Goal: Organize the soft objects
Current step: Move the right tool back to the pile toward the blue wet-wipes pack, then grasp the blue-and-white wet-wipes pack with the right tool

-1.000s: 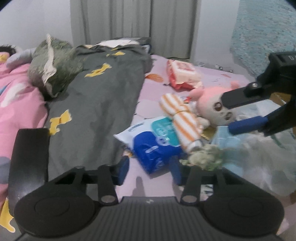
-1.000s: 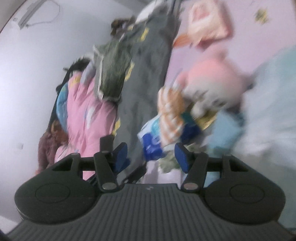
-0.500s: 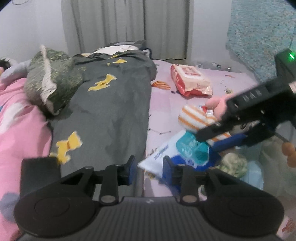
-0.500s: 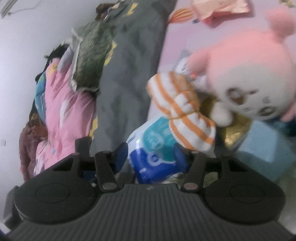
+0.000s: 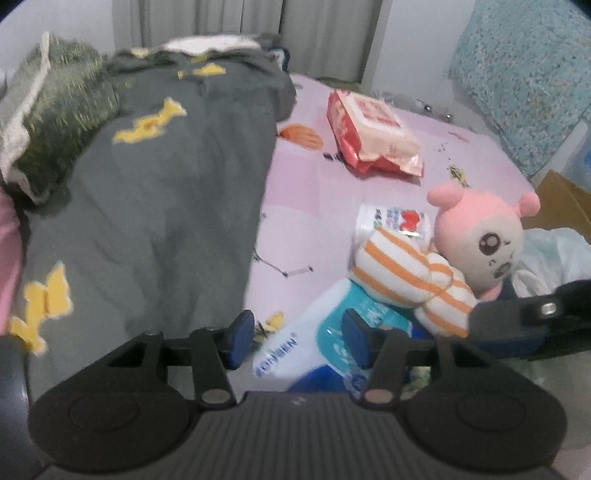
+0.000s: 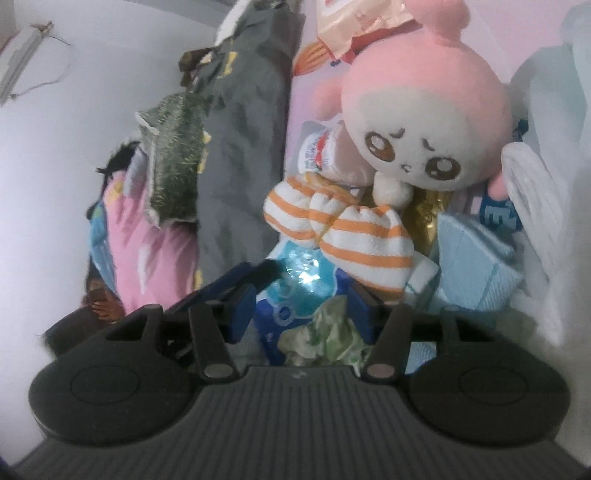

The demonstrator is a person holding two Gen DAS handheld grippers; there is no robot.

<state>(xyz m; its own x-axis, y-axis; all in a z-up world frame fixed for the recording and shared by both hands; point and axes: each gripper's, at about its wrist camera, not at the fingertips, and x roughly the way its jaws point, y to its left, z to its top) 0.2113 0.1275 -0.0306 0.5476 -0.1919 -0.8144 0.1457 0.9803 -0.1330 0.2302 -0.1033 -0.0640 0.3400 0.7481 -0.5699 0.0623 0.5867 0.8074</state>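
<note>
Pink-sheeted bed [image 5: 314,206] with grey yellow-patched blanket [image 5: 166,192] before grey curtains [image 5: 325,33]. Orange-striped white plush roll [image 5: 410,280] lies at one o'clock beyond the opening, empty left gripper [image 5: 297,338]; at twelve o'clock beyond the part-open, empty right gripper [image 6: 299,314].

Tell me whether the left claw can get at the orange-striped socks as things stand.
Probably yes: the left claw, its jaws opening, is empty, and the orange-striped socks lie uncovered atop the blue pack, just ahead to its right.
</note>
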